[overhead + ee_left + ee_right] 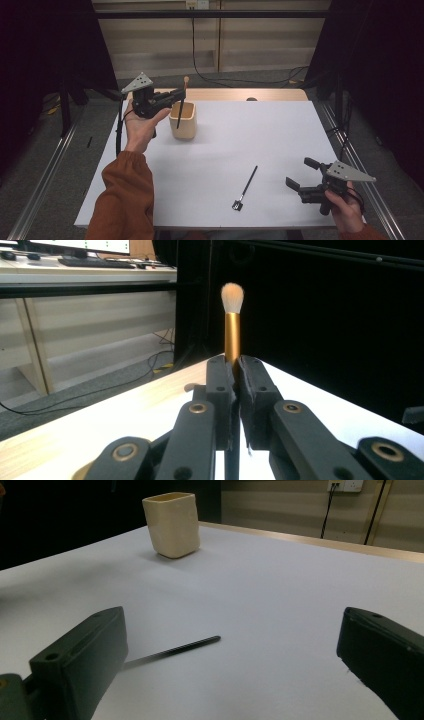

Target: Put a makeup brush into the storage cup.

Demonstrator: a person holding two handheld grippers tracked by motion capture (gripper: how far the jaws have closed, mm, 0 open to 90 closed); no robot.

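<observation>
**Two Brushes, One Cup: First Nearly Home, Second Waiting**

One makeup brush [232, 322] pinched upright in the left gripper [176, 95], jaws drawn narrow on the gold ferrule, pale bristle tuft pointing up, dark handle hanging below the fingertips. Held just above the cream square cup [183, 120], handle tip at or just inside the rim; whether touching the cup wall, cannot tell. Judged mid-placement: brush gathered and brought over the cup, not yet let go.

Left to do, by the look of things: lowering and releasing the first brush, then fetching the second. Second brush [245, 187], thin and black with a small dark head, lying flat just ahead of the right gripper [303, 178] and a little to its left, well apart from the cup. Right gripper resting low near the table's near right corner, jaws spread wide with nothing between them, cup far ahead across the sheet. Seen along those jaws, black handle [172, 651] stretching out from behind the left jaw.

Underfoot, a white tabletop [260, 135], plain and matte, edged at the far side by a strip of pale wood. Beyond, grey floor, trailing black cables, a light panelled wall with sockets, black curtains at both flanks, metal rails along the table sides. Desk with keyboard and monitor glimpsed beyond the left gripper.
</observation>
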